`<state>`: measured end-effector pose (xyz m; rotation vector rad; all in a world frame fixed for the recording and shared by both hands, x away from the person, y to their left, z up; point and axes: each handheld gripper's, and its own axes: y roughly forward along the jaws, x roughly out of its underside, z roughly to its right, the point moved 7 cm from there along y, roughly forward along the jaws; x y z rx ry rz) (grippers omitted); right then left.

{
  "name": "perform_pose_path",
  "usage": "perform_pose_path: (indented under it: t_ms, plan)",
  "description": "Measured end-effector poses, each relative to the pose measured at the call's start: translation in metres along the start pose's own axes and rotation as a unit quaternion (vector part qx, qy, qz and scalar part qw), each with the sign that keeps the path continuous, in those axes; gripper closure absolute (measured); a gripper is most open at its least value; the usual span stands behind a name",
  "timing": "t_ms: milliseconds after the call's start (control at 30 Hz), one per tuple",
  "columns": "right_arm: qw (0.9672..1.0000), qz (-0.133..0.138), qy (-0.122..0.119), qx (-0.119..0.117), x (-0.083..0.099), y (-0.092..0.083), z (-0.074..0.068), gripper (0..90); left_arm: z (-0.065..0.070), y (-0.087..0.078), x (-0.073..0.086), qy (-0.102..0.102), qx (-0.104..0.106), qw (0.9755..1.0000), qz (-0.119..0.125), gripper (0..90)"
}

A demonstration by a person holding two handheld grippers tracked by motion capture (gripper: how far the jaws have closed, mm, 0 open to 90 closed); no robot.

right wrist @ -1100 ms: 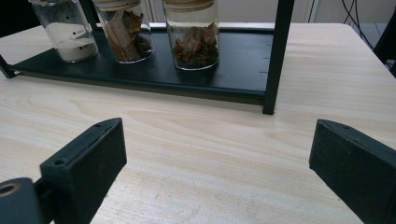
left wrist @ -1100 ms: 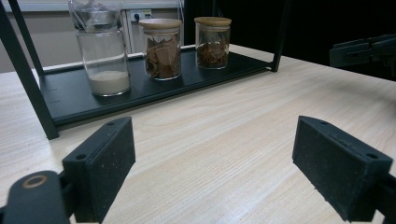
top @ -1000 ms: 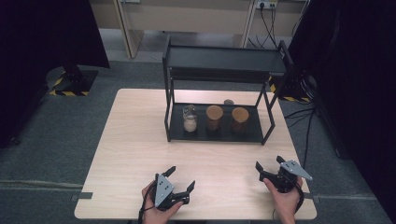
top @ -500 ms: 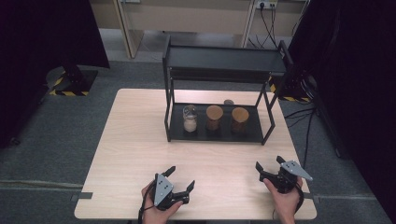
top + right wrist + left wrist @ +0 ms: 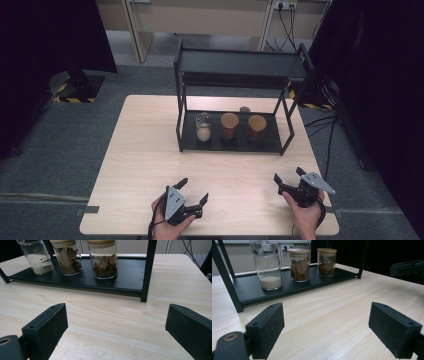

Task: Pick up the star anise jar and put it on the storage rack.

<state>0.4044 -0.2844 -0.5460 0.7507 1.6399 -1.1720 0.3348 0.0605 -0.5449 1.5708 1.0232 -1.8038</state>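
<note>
Left gripper [image 5: 192,192]: resting near the table's [image 5: 145,150] front edge, jaws spread wide, gripping nothing.
Right gripper [image 5: 289,178]: sitting at the front right, jaws likewise apart and empty.
Jars: the clear jar [image 5: 203,126], middle jar [image 5: 229,125] and right jar [image 5: 257,129] are standing in a row on the rack's [image 5: 240,75] lower shelf, well apart from both grippers.
Progress: seemingly nothing is being handled yet; reaching, grasping and moving a jar all remain.

light: even, soft overhead | shadows: faint | surroundings: dark | near jaws: blurred
</note>
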Motion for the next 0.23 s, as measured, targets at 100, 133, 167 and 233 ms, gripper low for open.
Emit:
perform_pose_path:
  t_ms: [100, 133, 167, 233]
  plan:
    - [1.0, 0.0, 0.0, -0.001, 0.0, -0.0001, 0.0, 4.5, 0.0, 0.0001, 0.0, 0.0, 0.0, 1.0, -0.001, 12.9]
    - [1.0, 0.0, 0.001, -0.001, 0.0, -0.0001, 0.0001, 4.5, -0.0001, 0.0002, 0.0, -0.001, 0.0, 1.0, -0.001, 12.9]
    - [1.0, 0.001, 0.001, 0.0, 0.0, -0.0001, 0.0001, 4.5, -0.0001, 0.0002, 0.0, -0.001, 0.0, 1.0, -0.001, 13.0]
    - [1.0, 0.0, 0.0, 0.0, 0.0, -0.0001, 0.0001, 4.5, -0.0001, 0.0003, 0.0001, 0.0, 0.0, 1.0, -0.001, 13.0]
